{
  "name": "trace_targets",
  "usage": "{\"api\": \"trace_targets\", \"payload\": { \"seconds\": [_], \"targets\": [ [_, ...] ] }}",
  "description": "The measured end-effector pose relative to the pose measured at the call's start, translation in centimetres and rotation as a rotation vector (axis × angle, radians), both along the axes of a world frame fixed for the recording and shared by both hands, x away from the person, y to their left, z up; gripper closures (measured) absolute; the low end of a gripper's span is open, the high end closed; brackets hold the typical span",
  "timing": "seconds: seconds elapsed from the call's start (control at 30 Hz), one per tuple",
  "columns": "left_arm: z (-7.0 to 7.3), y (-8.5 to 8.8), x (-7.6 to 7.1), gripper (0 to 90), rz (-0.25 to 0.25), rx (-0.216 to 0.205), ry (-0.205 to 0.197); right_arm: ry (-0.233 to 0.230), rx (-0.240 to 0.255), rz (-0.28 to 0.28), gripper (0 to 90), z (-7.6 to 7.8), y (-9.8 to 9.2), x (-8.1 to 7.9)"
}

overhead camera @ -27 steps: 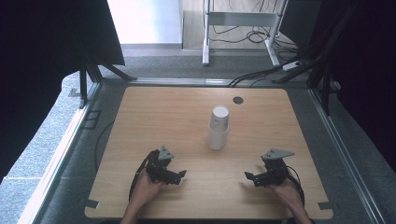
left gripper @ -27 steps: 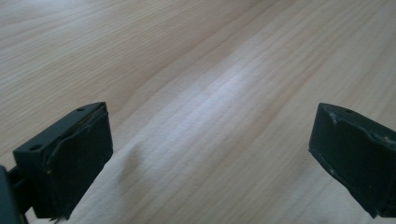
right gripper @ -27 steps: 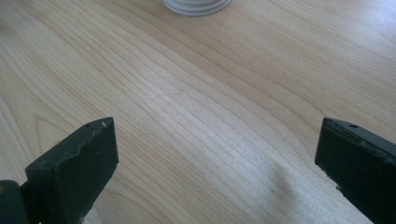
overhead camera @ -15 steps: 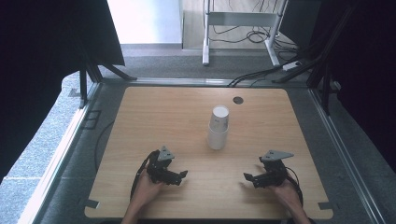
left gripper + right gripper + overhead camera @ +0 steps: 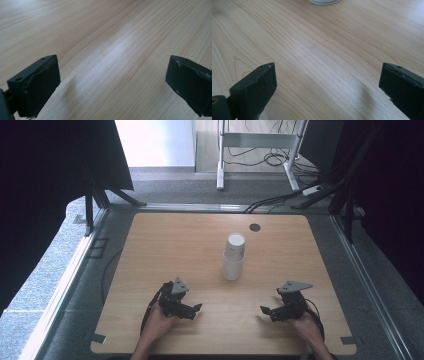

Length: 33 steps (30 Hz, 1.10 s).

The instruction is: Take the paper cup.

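On the near left of the pale wooden tabletop (image 5: 170, 250), the left gripper (image 5: 196, 309) rested low on the wood, held by the person's left hand (image 5: 159, 321), jaws pointing toward the middle of the table. From the left gripper view its two black jaws stood wide apart, and between the black padded fingers (image 5: 37, 85) lay bare wood grain with a soft sheen, nothing held.

Moving across: ahead of both sets of fingers and roughly between them, well apart from each, stood a stack of white paper cups (image 5: 233, 256), mouth down on the wood, the upper cup tilted slightly. Beyond it, near the far edge, sat a small dark round spot (image 5: 255, 227) in the tabletop.

Over on the right, the right gripper (image 5: 265, 311) lay on the wood too, held by the right hand (image 5: 306, 326), a grey three-cornered plate (image 5: 294, 285) on top, jaws aimed inward toward the left one. The right gripper view showed those jaws just as wide, gripping nothing, with the white rim of the cup stack (image 5: 323, 2) peeking in far ahead of the fingers (image 5: 254, 90).
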<state>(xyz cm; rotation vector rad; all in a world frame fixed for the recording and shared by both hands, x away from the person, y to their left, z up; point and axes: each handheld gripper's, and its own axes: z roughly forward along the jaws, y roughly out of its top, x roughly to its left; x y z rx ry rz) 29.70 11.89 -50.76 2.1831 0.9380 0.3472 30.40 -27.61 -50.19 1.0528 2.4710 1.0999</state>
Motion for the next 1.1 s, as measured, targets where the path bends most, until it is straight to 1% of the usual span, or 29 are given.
{"api": "trace_targets", "payload": {
  "seconds": [0.07, 0.17, 0.23, 0.3, 0.33, 0.37, 0.4, 0.47, 0.67, 0.7, 0.77, 0.83, 0.9, 0.93, 1.1],
  "targets": [
    [0.0, -0.1, 0.1, 0.0, -0.005, 0.006, -0.002, 0.002, 0.002, -0.001, 1.3, 0.0, 0.0, 0.0],
    [0.1, -0.4, 0.1, 0.0, -0.007, 0.004, 0.002, 0.009, 0.012, -0.005, 1.3, 0.1, 0.0, 0.1],
    [0.1, -0.5, 0.2, 0.0, -0.008, 0.006, 0.005, 0.005, 0.016, -0.007, 1.3, 0.3, 0.0, 0.1],
    [0.2, -0.6, 0.2, 0.0, -0.003, -0.012, 0.011, 0.007, 0.024, -0.004, 1.4, 0.5, 0.0, 0.1],
    [0.2, -0.6, 0.2, 0.0, -0.003, -0.012, 0.011, 0.007, 0.024, -0.004, 1.4, 0.5, 0.0, 0.1],
    [0.3, -0.7, 0.3, 0.0, -0.003, -0.026, 0.021, 0.005, 0.022, -0.003, 1.4, 0.7, 0.1, 0.1],
    [0.5, -0.7, 0.4, 0.0, 0.007, -0.053, 0.035, 0.002, 0.022, -0.003, 1.4, 0.8, 0.1, 0.2],
    [0.6, -0.7, 0.5, 0.1, 0.007, -0.059, 0.039, 0.004, 0.031, -0.003, 1.6, 1.0, 0.0, 0.3],
    [1.0, -0.9, 0.5, 0.1, 0.007, -0.050, 0.031, 0.011, 0.050, 0.001, 2.2, 1.4, -0.1, 0.5],
    [1.1, -0.9, 0.5, 0.1, 0.007, -0.038, 0.024, 0.013, 0.056, -0.001, 2.2, 1.6, 0.0, 0.6],
    [1.1, -1.0, 0.6, 0.0, 0.009, -0.038, 0.026, 0.014, 0.057, 0.000, 2.2, 1.6, 0.0, 0.6],
    [1.2, -1.0, 0.6, 0.0, 0.004, -0.044, 0.028, 0.017, 0.062, 0.003, 2.2, 1.8, 0.0, 0.6],
    [1.3, -1.1, 0.7, 0.0, -0.004, -0.040, 0.025, 0.017, 0.064, 0.004, 2.2, 2.0, 0.1, 0.6],
    [1.4, -1.2, 0.8, 0.0, -0.010, -0.029, 0.019, 0.016, 0.069, 0.008, 2.2, 2.1, 0.2, 0.7],
    [1.7, -1.3, 1.0, 0.0, -0.024, -0.032, 0.013, 0.025, 0.072, 0.013, 2.3, 2.4, 0.2, 0.8]
  ]
}}
